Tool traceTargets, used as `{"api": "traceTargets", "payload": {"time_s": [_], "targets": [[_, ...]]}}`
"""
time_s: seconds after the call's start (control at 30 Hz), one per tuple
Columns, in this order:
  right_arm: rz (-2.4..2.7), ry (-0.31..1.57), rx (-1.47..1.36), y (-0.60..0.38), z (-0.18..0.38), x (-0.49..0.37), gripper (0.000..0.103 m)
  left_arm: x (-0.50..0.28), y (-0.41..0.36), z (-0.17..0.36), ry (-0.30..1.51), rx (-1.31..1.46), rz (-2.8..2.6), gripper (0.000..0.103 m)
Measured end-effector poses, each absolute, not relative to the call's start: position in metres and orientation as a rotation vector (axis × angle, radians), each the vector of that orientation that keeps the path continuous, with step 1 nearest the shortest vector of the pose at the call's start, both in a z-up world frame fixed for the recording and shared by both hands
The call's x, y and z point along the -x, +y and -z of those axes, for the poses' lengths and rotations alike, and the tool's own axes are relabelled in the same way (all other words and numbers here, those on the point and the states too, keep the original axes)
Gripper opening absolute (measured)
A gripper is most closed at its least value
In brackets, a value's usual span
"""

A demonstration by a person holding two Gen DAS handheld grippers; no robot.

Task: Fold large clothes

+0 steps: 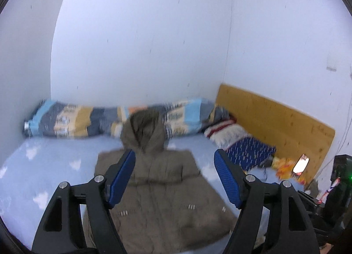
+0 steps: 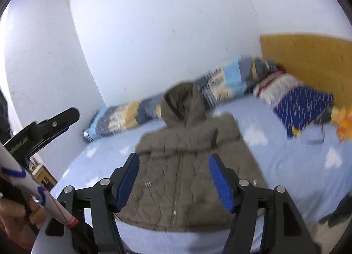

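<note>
In the left wrist view, the olive-brown quilted hooded jacket [image 1: 158, 188] lies flat on the light-blue bed sheet [image 1: 55, 166], hood toward the patchwork rolled quilt [image 1: 72, 122]; the left gripper [image 1: 175, 179] hangs above it, blue-padded fingers [image 1: 122, 179] spread wide, gripping nothing. In the right wrist view, the jacket [image 2: 187, 177] lies below the right gripper [image 2: 173, 181], equally wide and empty. Motion blur leaves no writing readable.

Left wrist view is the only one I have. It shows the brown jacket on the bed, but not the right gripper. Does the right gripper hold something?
Observer: No. The right gripper is open, with nothing between its pads; the jacket lies beyond them.
Operator: My view cuts off the jacket's bottom. Do you see the hem?
Observer: Yes. The hem shows across its width, with blue sheet on its near side.
</note>
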State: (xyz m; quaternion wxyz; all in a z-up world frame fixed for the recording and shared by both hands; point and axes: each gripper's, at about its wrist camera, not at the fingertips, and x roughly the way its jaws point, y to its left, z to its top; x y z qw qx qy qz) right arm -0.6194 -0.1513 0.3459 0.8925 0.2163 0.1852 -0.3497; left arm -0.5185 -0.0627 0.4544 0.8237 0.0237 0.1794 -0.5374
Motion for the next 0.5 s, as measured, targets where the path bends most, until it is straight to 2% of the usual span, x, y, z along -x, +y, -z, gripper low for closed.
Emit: {"api": "traceTargets", "payload": {"time_s": [0.13,0.23,0.37,0.5], "targets": [[0.716,0.316,-0.402,-0.148,-0.408,0.623,0.072,0.513,-0.057,-0.499,0.314,-0.024,1.144,0.080],[0.714,0.256,-0.374,-0.155,-0.448,0.624,0.074,0.500,-0.058,-0.508,0.299,-0.029,1.122,0.083],[0.707,0.217,-0.352,-0.168,-0.470,0.613,0.076,0.466,-0.070,-0.478,0.345,-0.061,1.039,0.084],[0.704,0.259,-0.375,-0.192,-0.455,0.594,0.076,0.428,-0.093,-0.417,0.427,-0.129,0.923,0.084]]}}
